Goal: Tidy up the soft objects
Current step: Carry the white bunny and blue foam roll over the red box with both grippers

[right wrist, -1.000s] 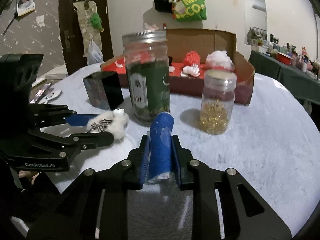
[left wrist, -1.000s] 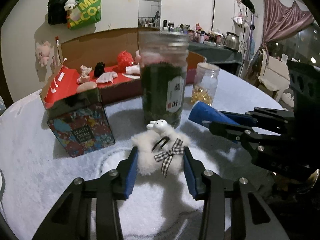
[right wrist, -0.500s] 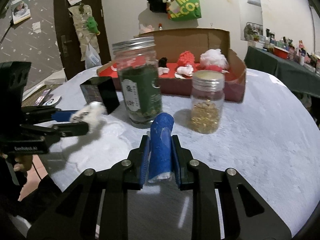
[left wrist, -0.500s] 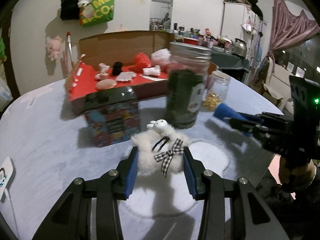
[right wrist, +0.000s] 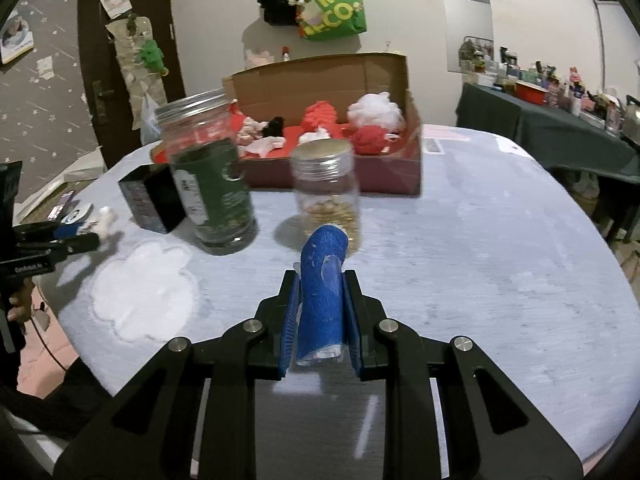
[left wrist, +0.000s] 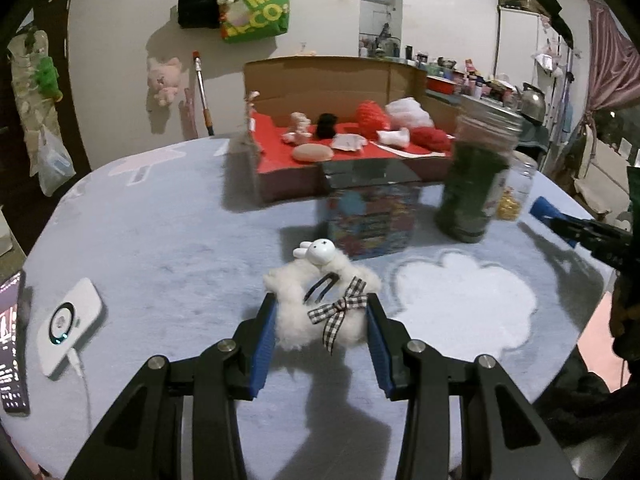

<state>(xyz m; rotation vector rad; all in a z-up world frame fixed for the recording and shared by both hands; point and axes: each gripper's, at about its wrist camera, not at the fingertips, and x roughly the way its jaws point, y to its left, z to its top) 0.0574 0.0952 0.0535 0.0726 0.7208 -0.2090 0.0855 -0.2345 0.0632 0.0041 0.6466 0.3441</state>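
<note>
My left gripper [left wrist: 320, 314] is shut on a white fluffy sheep toy [left wrist: 304, 308] with a checked bow, held above the table. My right gripper [right wrist: 320, 304] is shut on a blue rolled cloth [right wrist: 322, 280], also held above the table. The red-lined cardboard box [left wrist: 280, 178] at the back holds several soft items: red pom-poms [left wrist: 372, 114], a white puff [left wrist: 408, 110], a black toy [left wrist: 326, 124]. The box also shows in the right wrist view [right wrist: 412, 148]. The left gripper with the sheep shows at the left of the right wrist view [right wrist: 86, 230].
A tall green-filled jar [right wrist: 212, 184], a small jar with gold contents [right wrist: 326, 184] and a colourful tin [left wrist: 370, 216] stand between the grippers and the box. A white device [left wrist: 70, 320] and a phone [left wrist: 10, 340] lie at the left edge. A green bag [left wrist: 256, 0] hangs on the wall.
Both grippers have lifted and pulled back from the jars with their objects still held. The left gripper has swung left, so the tin and box now sit ahead of it.
</note>
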